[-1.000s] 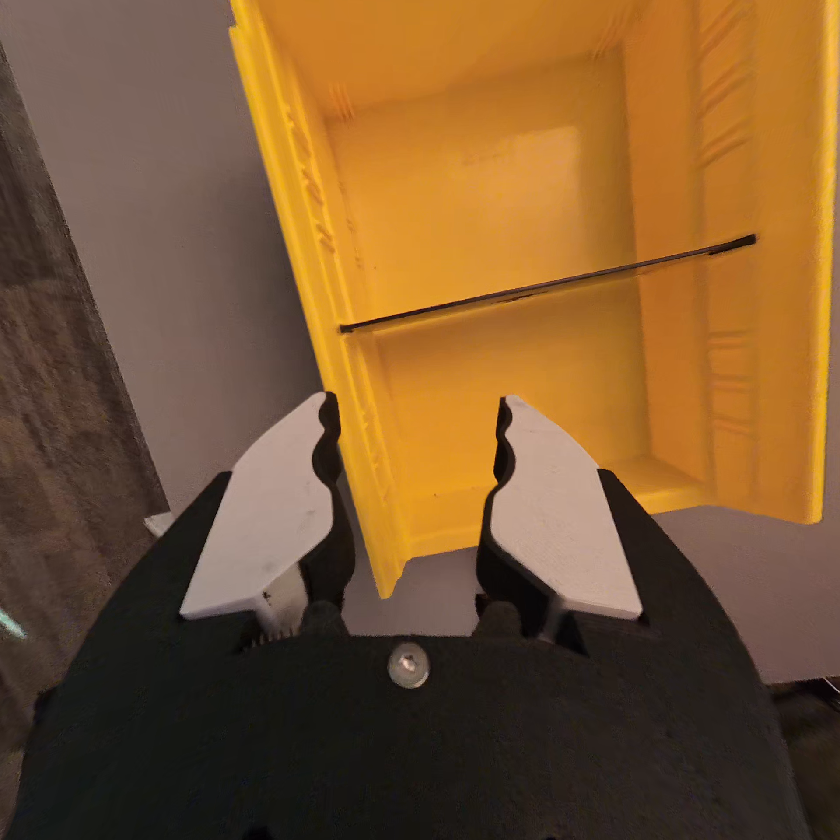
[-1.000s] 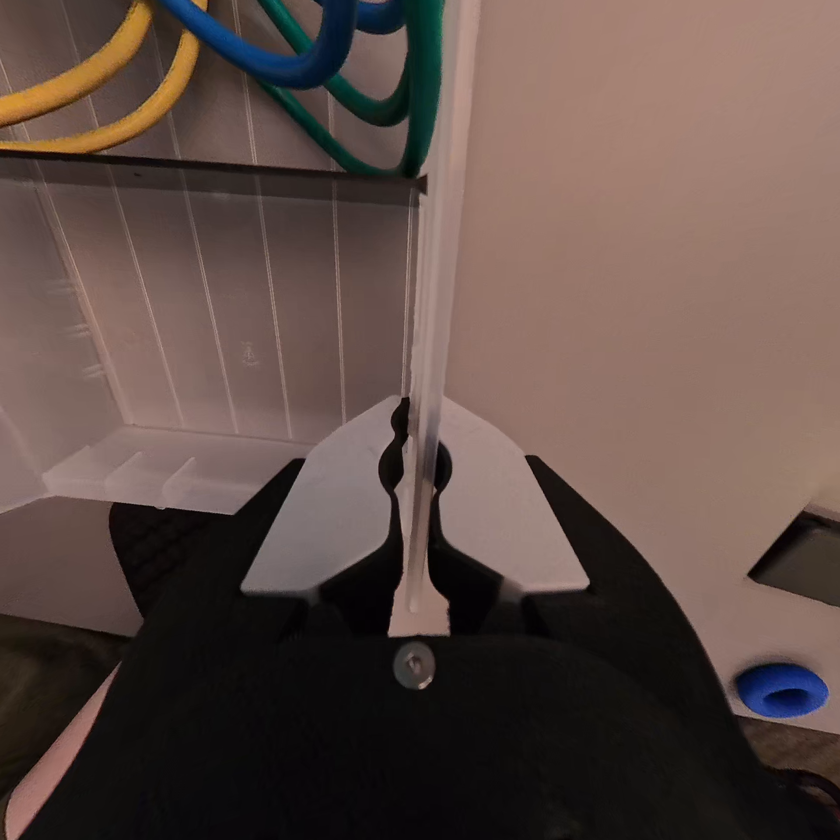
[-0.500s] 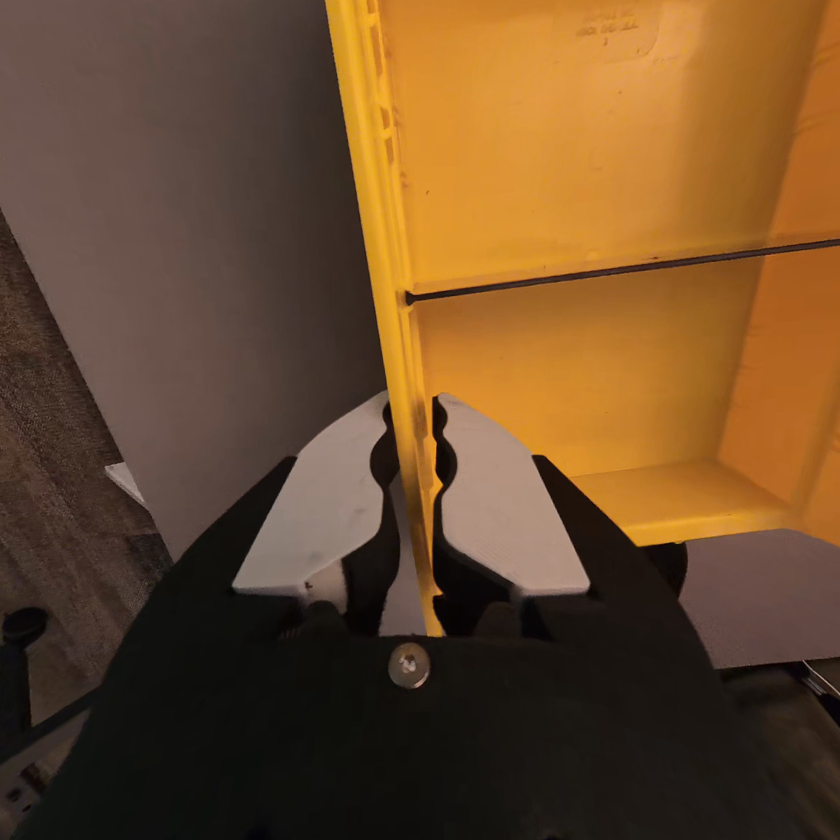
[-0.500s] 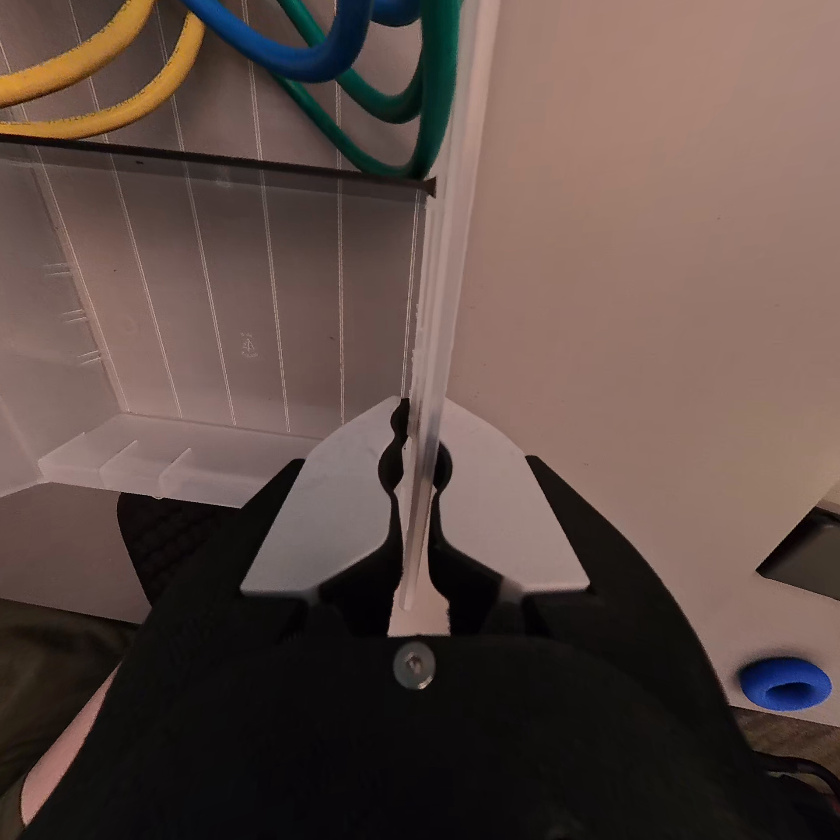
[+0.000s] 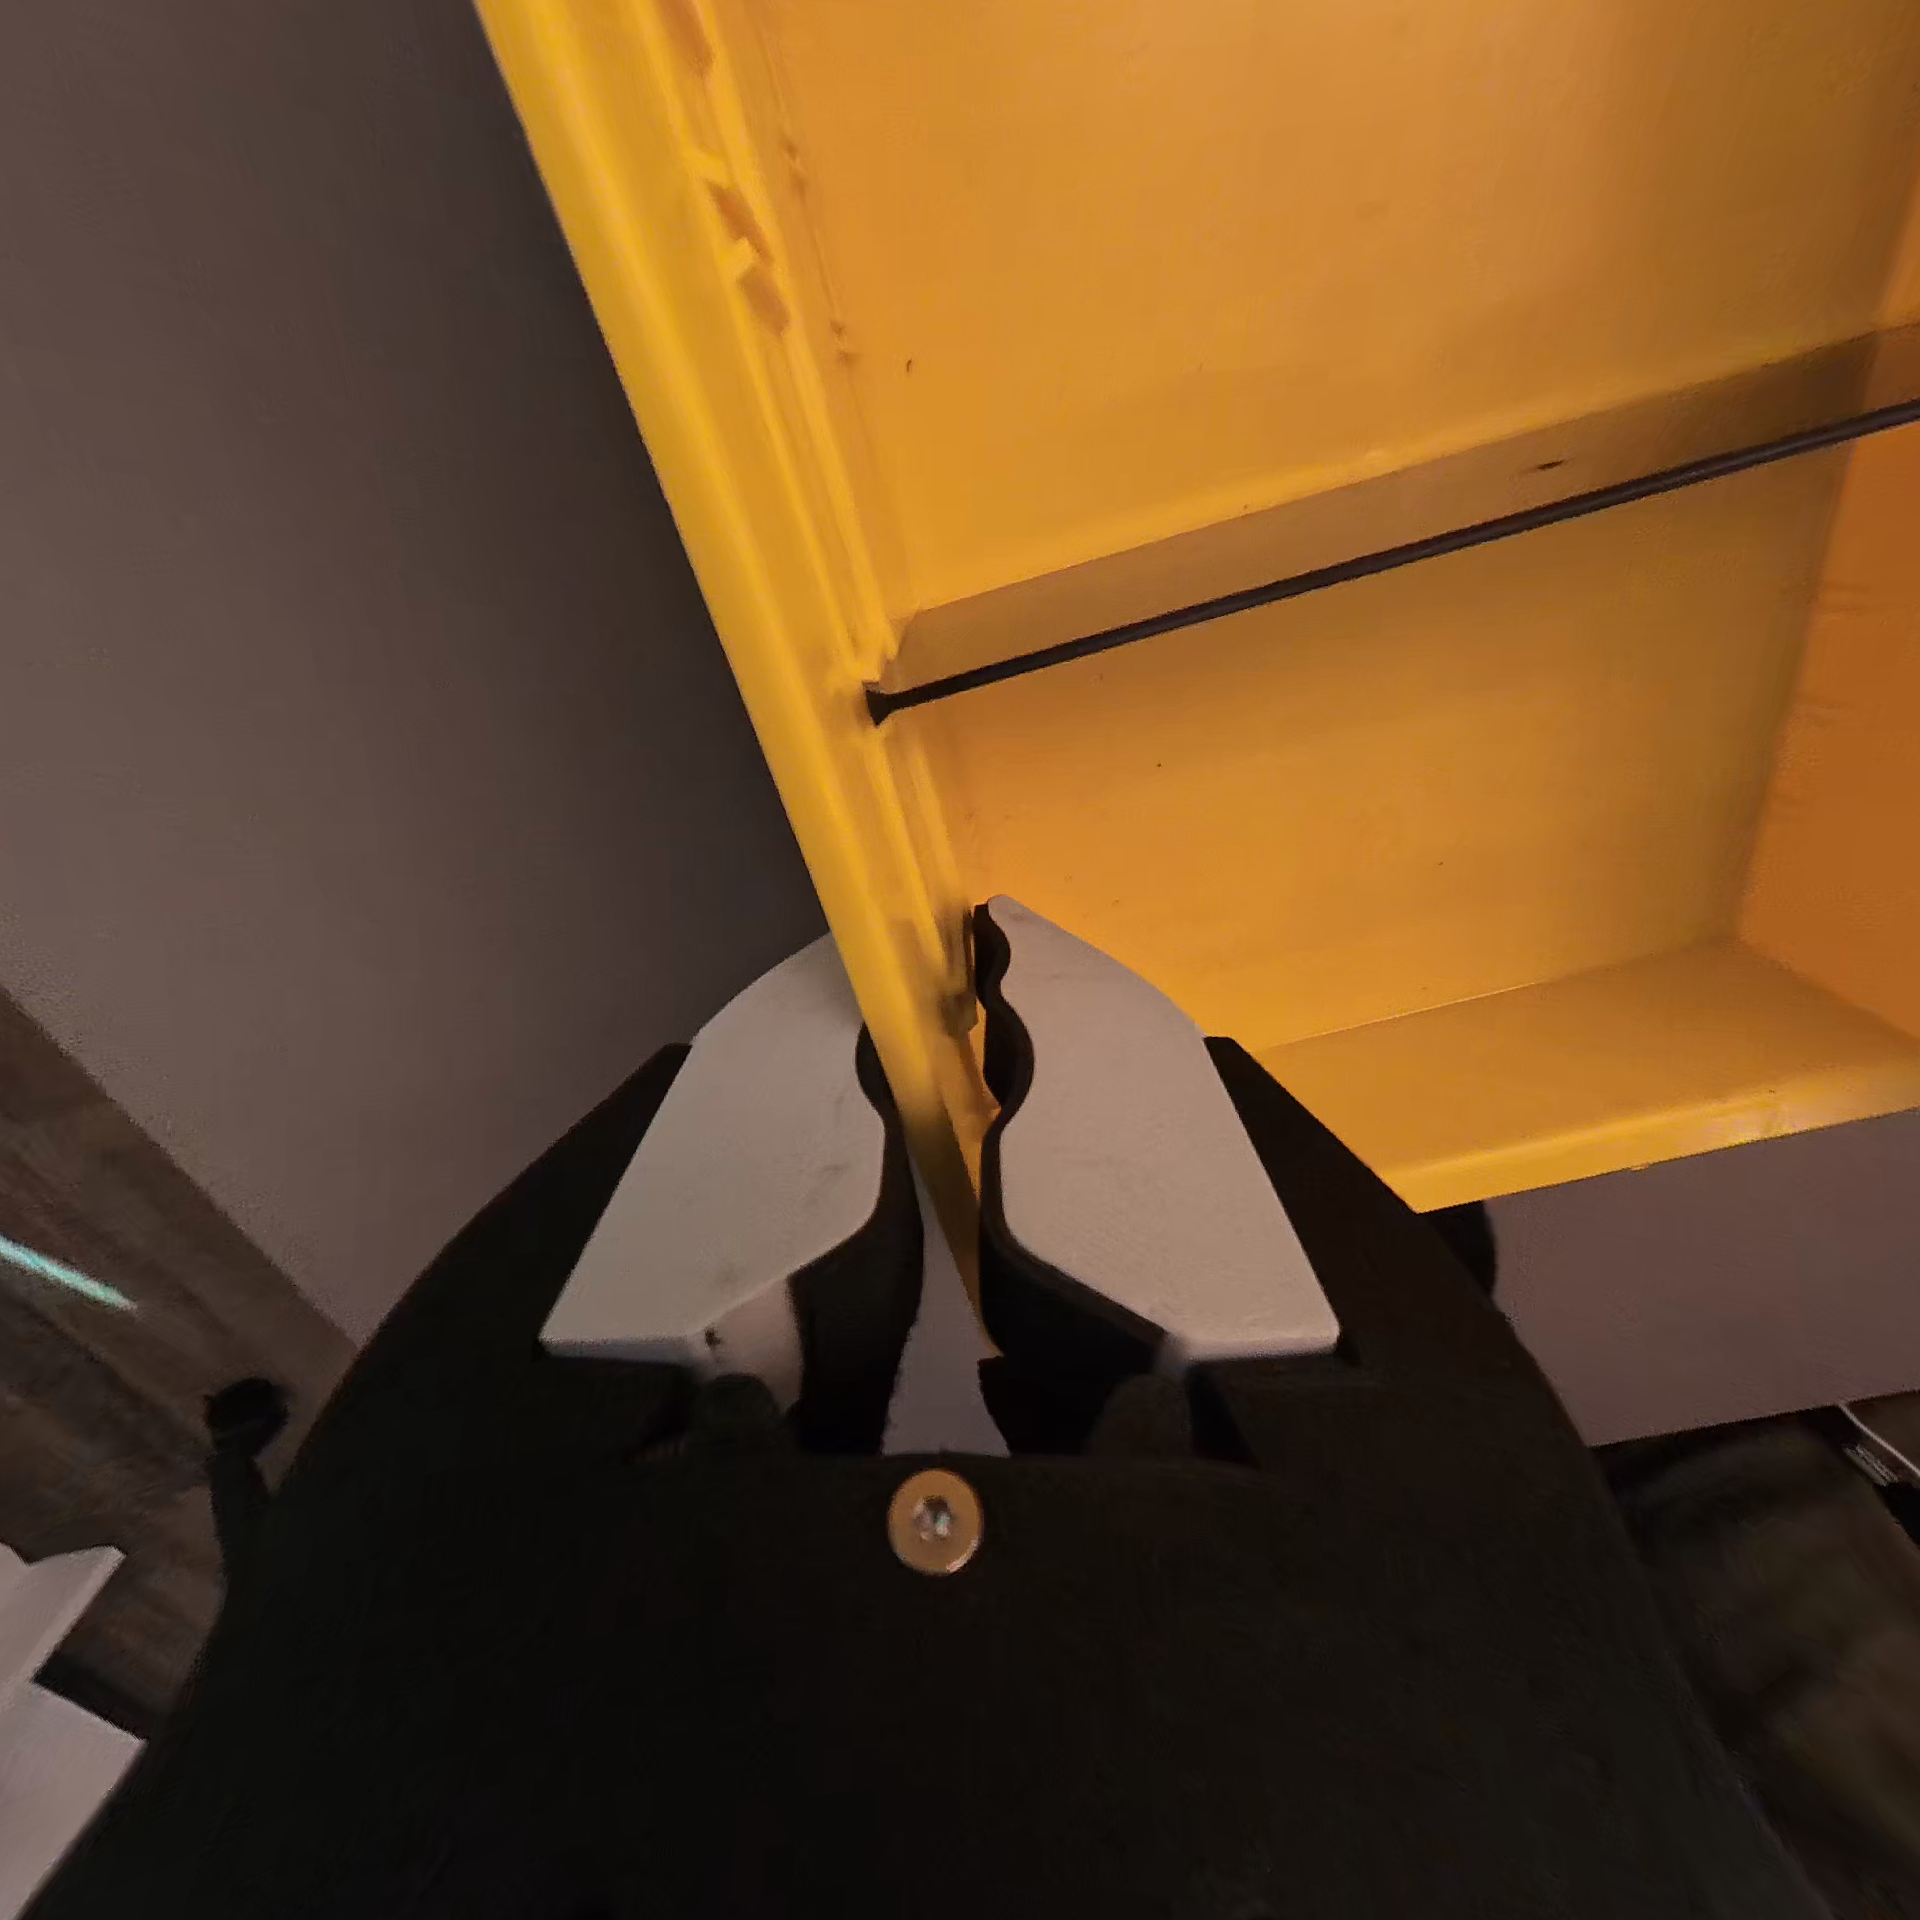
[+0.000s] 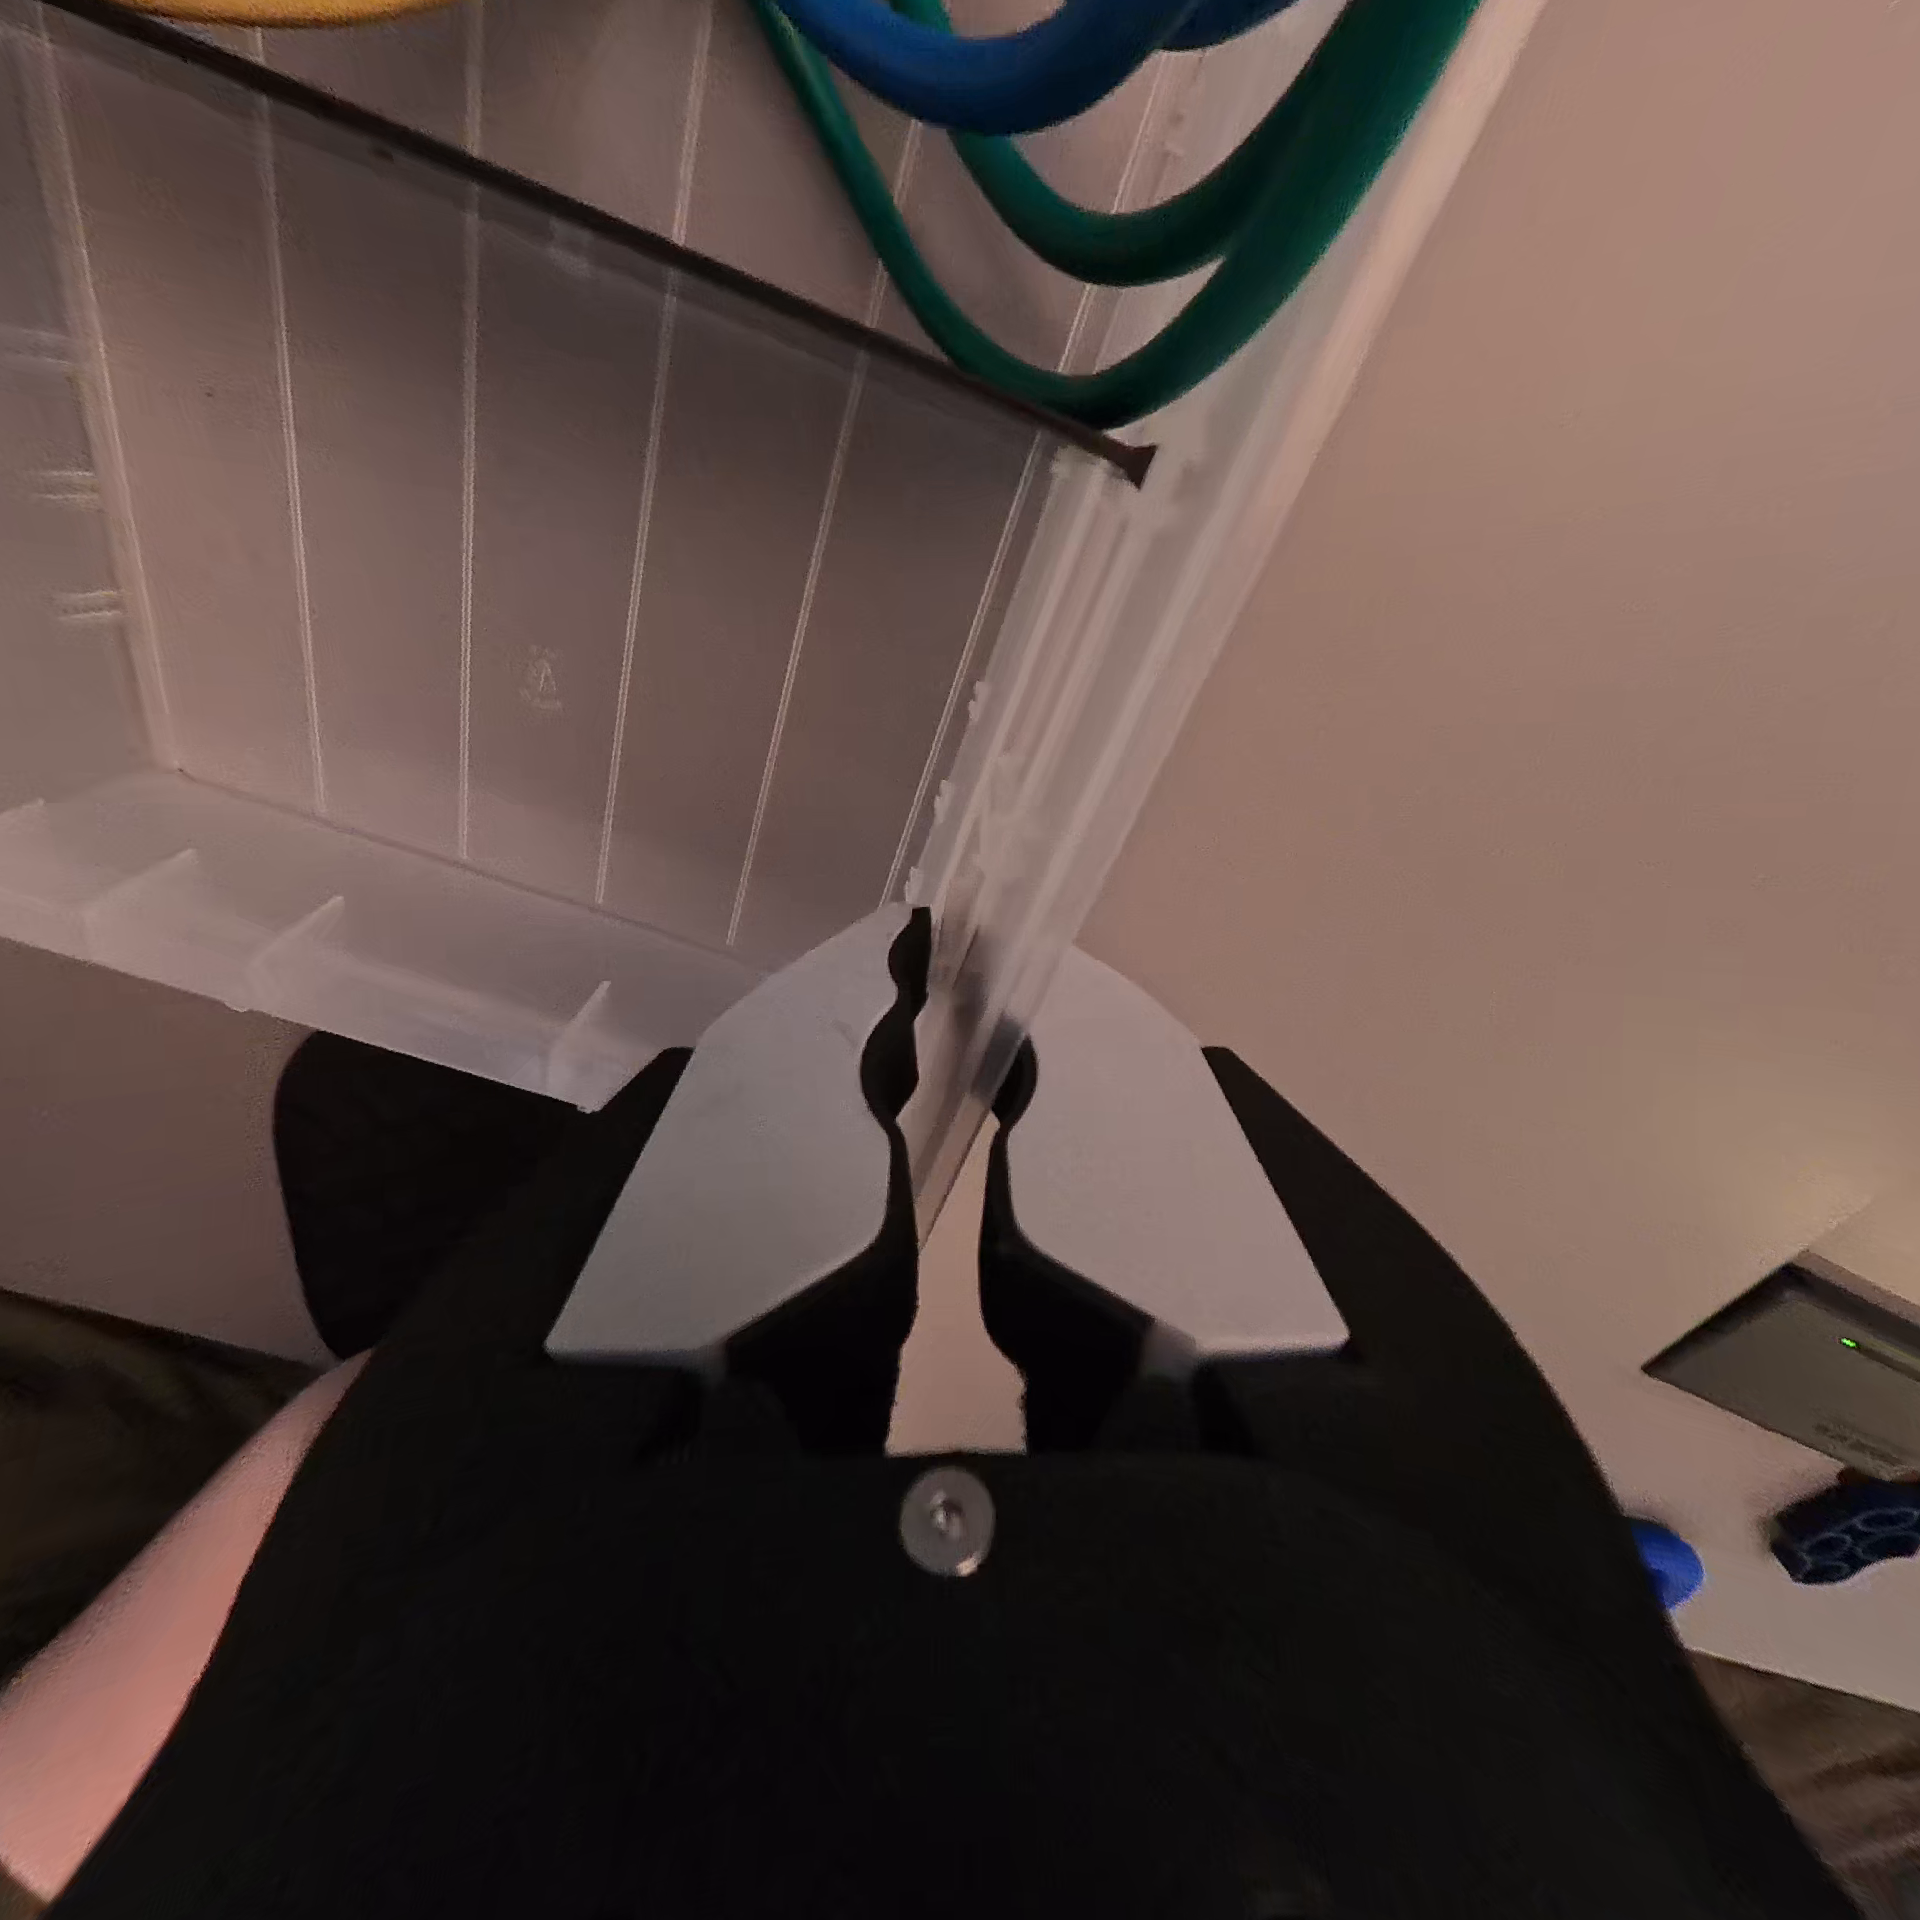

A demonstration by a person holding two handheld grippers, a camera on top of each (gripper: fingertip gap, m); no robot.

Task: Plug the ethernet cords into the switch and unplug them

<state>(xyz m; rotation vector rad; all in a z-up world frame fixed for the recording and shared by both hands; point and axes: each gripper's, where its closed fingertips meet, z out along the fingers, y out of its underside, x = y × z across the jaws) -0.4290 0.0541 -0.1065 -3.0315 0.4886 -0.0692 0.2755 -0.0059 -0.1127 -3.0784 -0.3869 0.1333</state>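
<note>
Yellow plastic is being pinched by the left gripper (image 5: 951,1049): its two pale fingers are being pressed onto the left side wall of a yellow bin (image 5: 1299,831), one finger outside the wall and one inside. The bin's long axis is running forward and away from the gripper, tilted slightly left. Its two compartments, parted by a thin dark divider (image 5: 1403,566), are being shown with nothing in them.

Clear plastic is being clamped in the same manner by the right gripper (image 6: 966,1023), which is being closed on the right side wall of a translucent bin (image 6: 436,582). That wall is leaning up and to the right from the fingertips. The near compartment is being shown bare; beyond a dark divider (image 6: 644,255), the far compartment is holding the ethernet cords: green cord (image 6: 1143,244) looped against the right wall, blue cord (image 6: 997,88) above it, and a sliver of yellow cord (image 6: 291,8) at the top edge. No plug ends are being shown.

A dark grey box with a small green light, judged to be the switch (image 6: 1808,1361), is lying on the white table (image 6: 1558,727) to the lower right of the right gripper, near a blue block (image 6: 1849,1548). The right gripper is judged the nearer one to both cords and switch, so the cords are lying ahead of it and the switch off to its right; no plugging is being done yet.
</note>
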